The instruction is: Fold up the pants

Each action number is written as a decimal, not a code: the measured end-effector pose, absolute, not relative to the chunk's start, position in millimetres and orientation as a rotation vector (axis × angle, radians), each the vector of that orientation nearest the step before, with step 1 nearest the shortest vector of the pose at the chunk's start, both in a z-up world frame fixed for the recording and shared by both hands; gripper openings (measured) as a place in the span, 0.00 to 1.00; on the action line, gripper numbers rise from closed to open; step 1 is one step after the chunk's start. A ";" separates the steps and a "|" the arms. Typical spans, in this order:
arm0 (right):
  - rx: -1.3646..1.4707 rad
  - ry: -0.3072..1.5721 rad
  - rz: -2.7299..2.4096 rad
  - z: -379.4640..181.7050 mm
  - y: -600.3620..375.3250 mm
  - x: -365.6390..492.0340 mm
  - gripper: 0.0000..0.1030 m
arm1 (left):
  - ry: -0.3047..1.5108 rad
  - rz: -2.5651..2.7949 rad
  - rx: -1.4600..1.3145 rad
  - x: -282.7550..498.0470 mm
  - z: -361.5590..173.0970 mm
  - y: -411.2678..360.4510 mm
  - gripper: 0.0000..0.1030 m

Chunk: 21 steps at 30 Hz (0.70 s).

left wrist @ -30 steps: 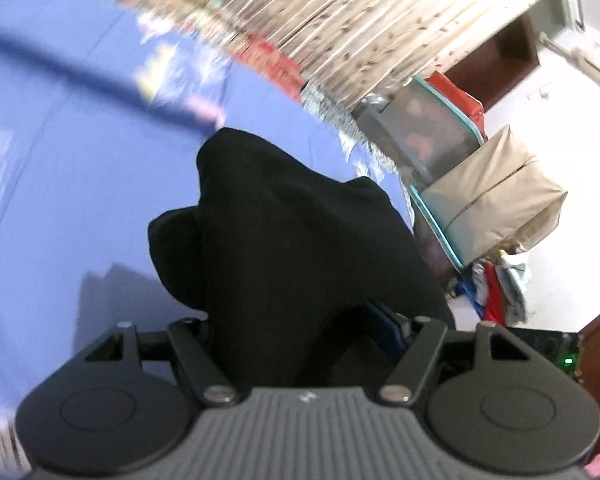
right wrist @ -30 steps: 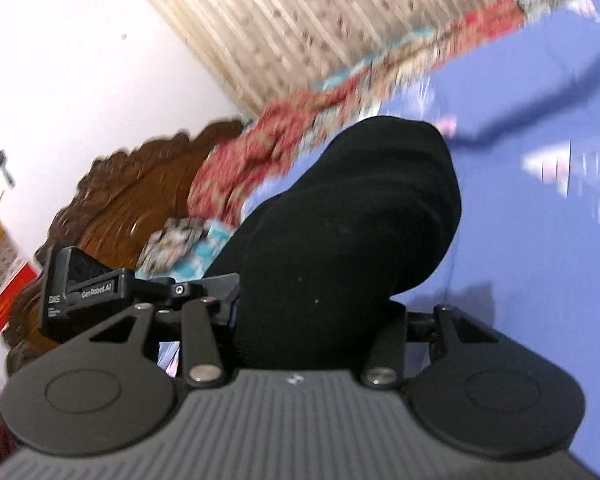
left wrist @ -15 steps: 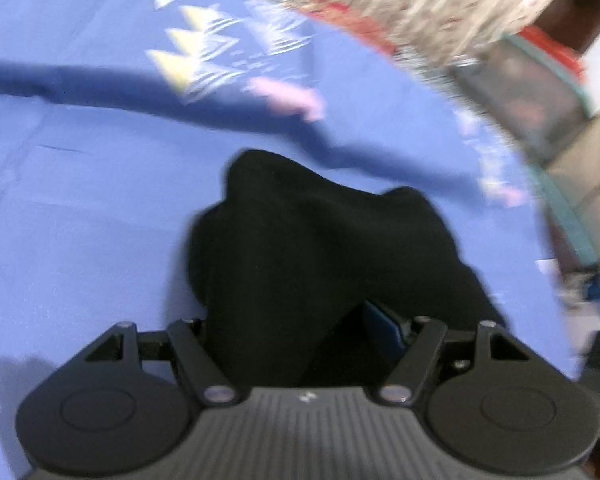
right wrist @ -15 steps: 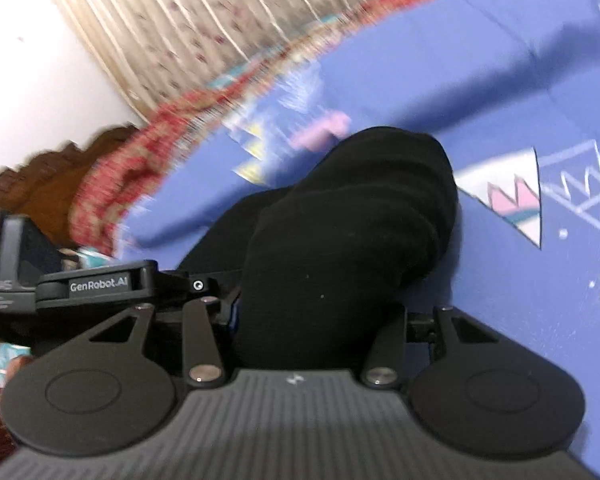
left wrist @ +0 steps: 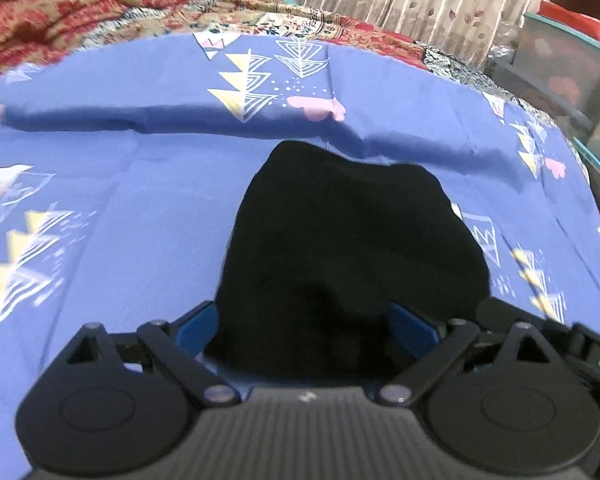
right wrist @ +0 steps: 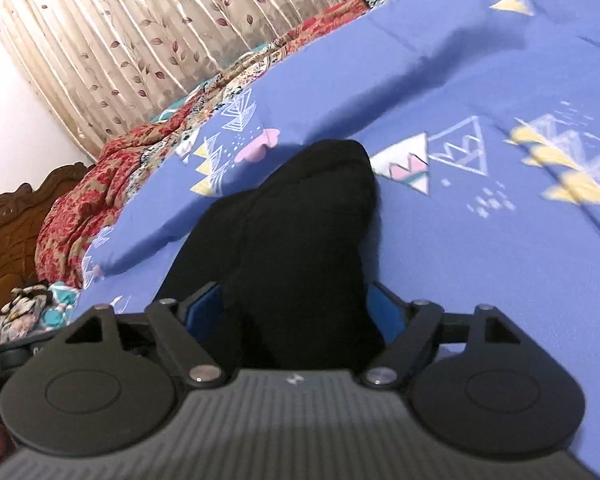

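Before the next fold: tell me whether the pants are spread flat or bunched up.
Bunched up. The black pants rise in a heap between the fingers of each hand-held gripper, over the blue sheet.

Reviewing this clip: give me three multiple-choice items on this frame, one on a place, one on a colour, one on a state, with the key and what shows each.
1. Where do the pants lie?
A. on the blue patterned bedsheet
B. on a wooden floor
C. inside a storage box

2. What colour are the pants?
A. grey
B. black
C. red

3. How do the left tongs and right tongs stand?
A. both open, clear of the cloth
B. only the left one holds cloth
C. each has pants cloth between its fingers

Key: 1 A, blue sheet shows on all sides of the cloth; 2 B, the fabric is uniformly black in both views; 3 C, black cloth fills the gap between each pair of blue pads.
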State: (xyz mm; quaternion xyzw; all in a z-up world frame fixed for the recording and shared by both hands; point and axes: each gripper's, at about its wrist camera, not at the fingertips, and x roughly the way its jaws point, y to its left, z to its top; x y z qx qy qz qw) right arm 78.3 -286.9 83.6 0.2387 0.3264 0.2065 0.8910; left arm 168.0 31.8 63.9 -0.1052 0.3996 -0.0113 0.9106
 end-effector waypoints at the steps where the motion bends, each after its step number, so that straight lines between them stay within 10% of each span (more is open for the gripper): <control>1: 0.490 0.677 0.422 84.8 -288.4 65.8 0.80 | 0.827 -0.014 -0.212 155.5 67.5 29.9 0.93; 21: 0.350 0.721 0.456 95.8 -281.4 -113.8 0.83 | 0.832 0.110 -0.013 -44.5 99.6 -10.1 1.00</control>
